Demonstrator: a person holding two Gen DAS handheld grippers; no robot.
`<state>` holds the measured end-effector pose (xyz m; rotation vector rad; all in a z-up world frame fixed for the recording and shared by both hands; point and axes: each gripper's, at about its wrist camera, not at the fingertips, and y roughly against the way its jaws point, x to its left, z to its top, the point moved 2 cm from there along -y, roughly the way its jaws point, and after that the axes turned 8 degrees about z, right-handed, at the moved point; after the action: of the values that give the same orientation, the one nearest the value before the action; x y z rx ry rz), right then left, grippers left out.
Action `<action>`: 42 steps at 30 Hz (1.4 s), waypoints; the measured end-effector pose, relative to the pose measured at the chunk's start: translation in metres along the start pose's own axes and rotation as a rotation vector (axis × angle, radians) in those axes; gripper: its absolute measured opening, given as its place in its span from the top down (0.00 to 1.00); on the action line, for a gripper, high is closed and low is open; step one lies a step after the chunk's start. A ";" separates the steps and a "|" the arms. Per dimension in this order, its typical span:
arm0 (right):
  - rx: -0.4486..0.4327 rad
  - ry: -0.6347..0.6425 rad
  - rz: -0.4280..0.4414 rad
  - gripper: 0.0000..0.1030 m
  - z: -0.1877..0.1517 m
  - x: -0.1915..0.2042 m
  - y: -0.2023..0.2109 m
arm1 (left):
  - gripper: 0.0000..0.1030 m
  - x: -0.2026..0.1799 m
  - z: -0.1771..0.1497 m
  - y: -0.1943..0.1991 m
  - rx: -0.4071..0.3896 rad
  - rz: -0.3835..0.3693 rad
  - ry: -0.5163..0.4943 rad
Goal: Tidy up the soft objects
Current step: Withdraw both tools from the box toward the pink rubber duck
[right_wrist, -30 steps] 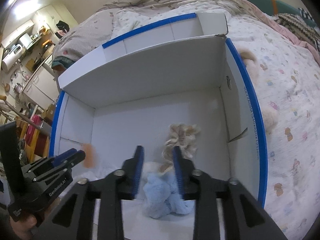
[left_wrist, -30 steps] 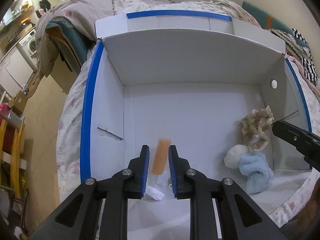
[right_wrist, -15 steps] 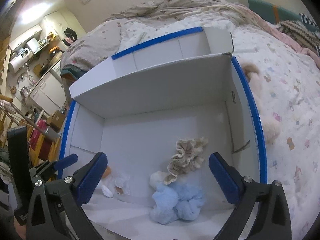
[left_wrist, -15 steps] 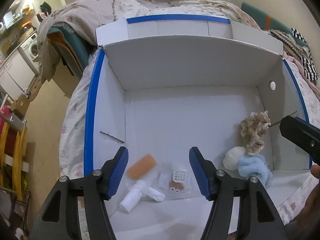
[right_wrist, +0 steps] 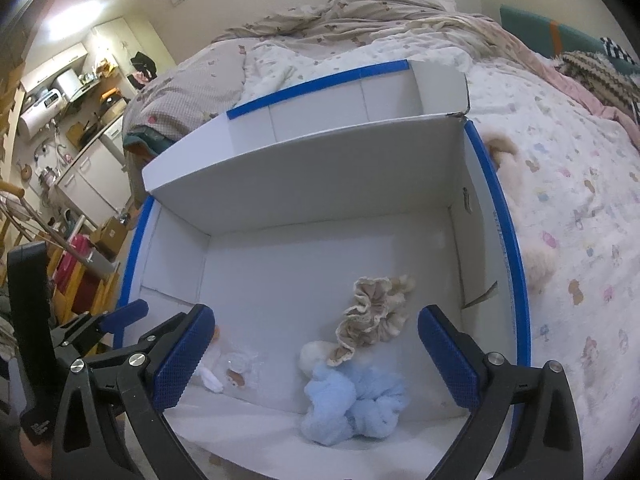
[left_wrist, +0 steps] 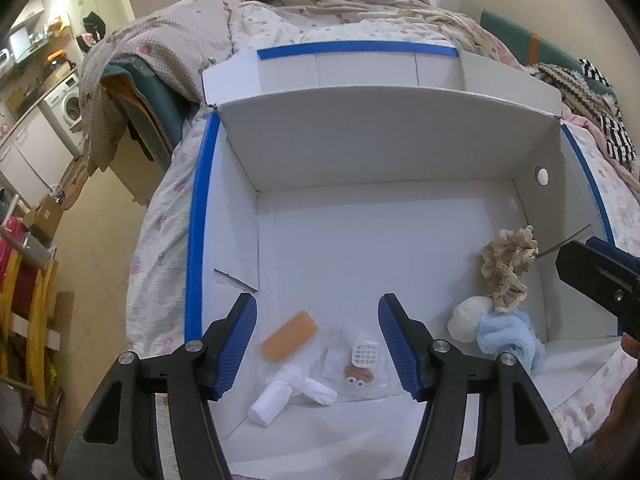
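Note:
A white box with blue edges [left_wrist: 198,216] [right_wrist: 514,240] lies open on a bed. Inside at the near left lie an orange sponge-like piece [left_wrist: 289,335], a white rolled cloth [left_wrist: 276,396] and a clear bag with small items [left_wrist: 362,360]. At the near right lie a beige frilly scrunchie [left_wrist: 506,268] [right_wrist: 372,320], a white ball [left_wrist: 464,318] [right_wrist: 314,354] and a light blue fluffy scrunchie [left_wrist: 506,340] [right_wrist: 352,396]. My left gripper [left_wrist: 316,346] is open and empty above the left items. My right gripper [right_wrist: 312,360] is open and empty above the scrunchies.
A cream plush toy [right_wrist: 524,216] lies on the bedsheet just outside the box's right wall. Crumpled blankets [left_wrist: 320,4] lie behind the box. A washing machine [left_wrist: 66,100] and shelves stand at the far left, beyond the bed.
Both grippers opened wide. The left one let go of the orange piece, which now lies on the box floor. The right one let go of the blue scrunchie. Both pulled back slightly.

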<state>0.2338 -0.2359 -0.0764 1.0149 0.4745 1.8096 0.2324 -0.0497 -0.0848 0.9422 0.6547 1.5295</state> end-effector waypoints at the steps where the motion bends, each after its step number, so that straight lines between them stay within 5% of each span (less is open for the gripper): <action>1: -0.004 0.003 -0.004 0.00 -0.001 0.001 0.002 | 0.42 0.001 -0.001 0.003 -0.007 0.001 0.002; 16: -0.069 0.061 -0.033 0.00 -0.032 0.019 0.050 | 0.42 0.027 -0.029 0.055 -0.056 -0.036 0.057; 31: -0.018 0.082 -0.075 0.00 -0.081 0.028 0.063 | 0.42 0.047 -0.085 0.067 -0.024 -0.026 0.093; 35: 0.027 0.081 -0.100 0.00 -0.092 0.028 0.058 | 0.42 0.048 -0.100 0.064 0.005 -0.023 0.088; 42: 0.249 -0.048 -0.113 0.00 -0.120 -0.003 0.020 | 0.42 0.049 -0.119 0.049 0.083 -0.003 0.092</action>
<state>0.1254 -0.2337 -0.1327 1.1730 0.7267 1.6496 0.1047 0.0008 -0.0957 0.9367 0.7895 1.5599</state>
